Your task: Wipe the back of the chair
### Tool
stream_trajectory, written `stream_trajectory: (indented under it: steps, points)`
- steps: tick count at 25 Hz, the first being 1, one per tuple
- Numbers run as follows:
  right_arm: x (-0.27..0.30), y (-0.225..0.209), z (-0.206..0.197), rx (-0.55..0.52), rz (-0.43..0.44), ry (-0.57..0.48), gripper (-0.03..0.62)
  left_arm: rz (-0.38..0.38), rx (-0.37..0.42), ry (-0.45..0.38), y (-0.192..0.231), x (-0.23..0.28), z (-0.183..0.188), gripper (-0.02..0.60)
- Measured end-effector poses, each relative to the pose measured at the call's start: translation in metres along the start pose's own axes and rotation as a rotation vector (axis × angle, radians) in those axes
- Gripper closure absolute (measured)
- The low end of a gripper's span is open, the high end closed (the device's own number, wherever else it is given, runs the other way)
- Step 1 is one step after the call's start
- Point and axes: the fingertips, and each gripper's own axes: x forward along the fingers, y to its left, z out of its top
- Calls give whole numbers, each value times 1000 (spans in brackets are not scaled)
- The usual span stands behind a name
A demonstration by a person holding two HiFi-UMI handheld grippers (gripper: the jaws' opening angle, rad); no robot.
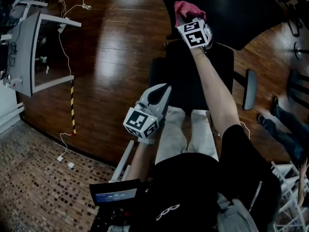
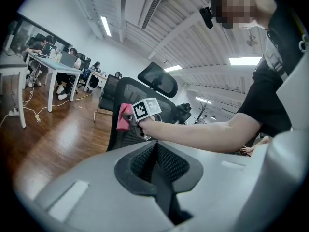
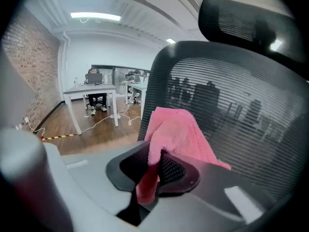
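A black mesh office chair stands in front of me; its back (image 3: pixel 231 105) and headrest (image 3: pixel 241 18) fill the right gripper view. My right gripper (image 3: pixel 157 166) is shut on a pink cloth (image 3: pixel 176 132), held right up to the left side of the mesh back. In the head view that right gripper (image 1: pixel 186 13) reaches out over the chair seat (image 1: pixel 193 76) with the cloth (image 1: pixel 188 6) at its tip. My left gripper (image 1: pixel 161 93) hangs back near my body, shut with nothing in it. The left gripper (image 2: pixel 155 151) view looks on at the chair back (image 2: pixel 130 95) and the cloth (image 2: pixel 124 117).
A white desk (image 1: pixel 38 47) and loose cables lie on the wood floor at the left, with yellow-black tape (image 1: pixel 73 105) nearby. The chair's armrest (image 1: pixel 250 88) sticks out on the right. Another person's legs (image 1: pixel 285 124) are at the far right. People sit at desks (image 2: pixel 53 57) farther off.
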Motion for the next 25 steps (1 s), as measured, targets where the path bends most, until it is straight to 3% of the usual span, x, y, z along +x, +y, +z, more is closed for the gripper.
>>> stream_trajectory:
  steps: [12,25]
  points:
    - [27,51,6,-47,117,-19,554,10,-6,25,11,-7,-8,588]
    - [-19,-26,-44,5,26,-14,553,-51,8,73,-26,27,-27,588]
